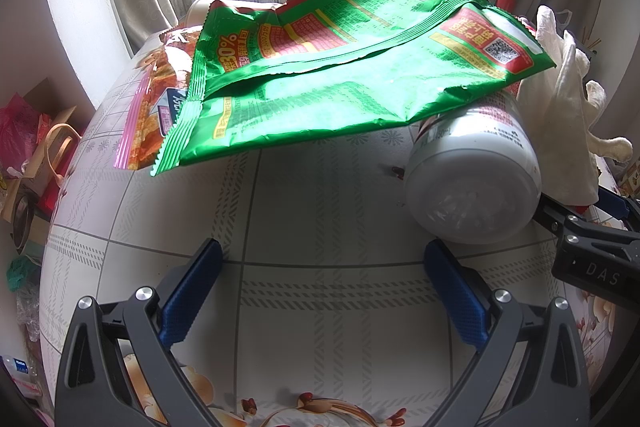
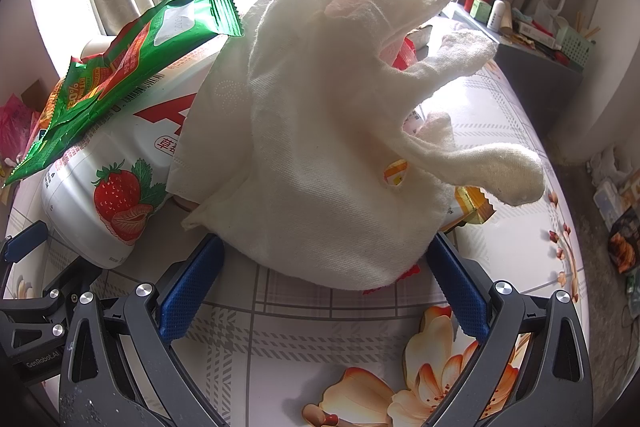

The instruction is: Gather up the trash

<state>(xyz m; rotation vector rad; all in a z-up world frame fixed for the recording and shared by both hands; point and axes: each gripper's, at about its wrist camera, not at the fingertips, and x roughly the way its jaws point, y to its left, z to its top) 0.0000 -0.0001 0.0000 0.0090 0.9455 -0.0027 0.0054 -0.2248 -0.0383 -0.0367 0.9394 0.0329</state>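
Left wrist view: the left gripper [image 1: 322, 291] is spread wide and empty over the tablecloth [image 1: 280, 219]. A green snack bag [image 1: 340, 79] is draped over a white bottle [image 1: 472, 187] lying on its side, with an orange wrapper [image 1: 160, 87] behind.

Right wrist view: the right gripper [image 2: 324, 287] is also open, its fingers either side of a crumpled white tissue [image 2: 320, 147], nothing pinched yet. The strawberry bottle [image 2: 112, 187] sits just left.

So basically nothing's collected, whole pile left.
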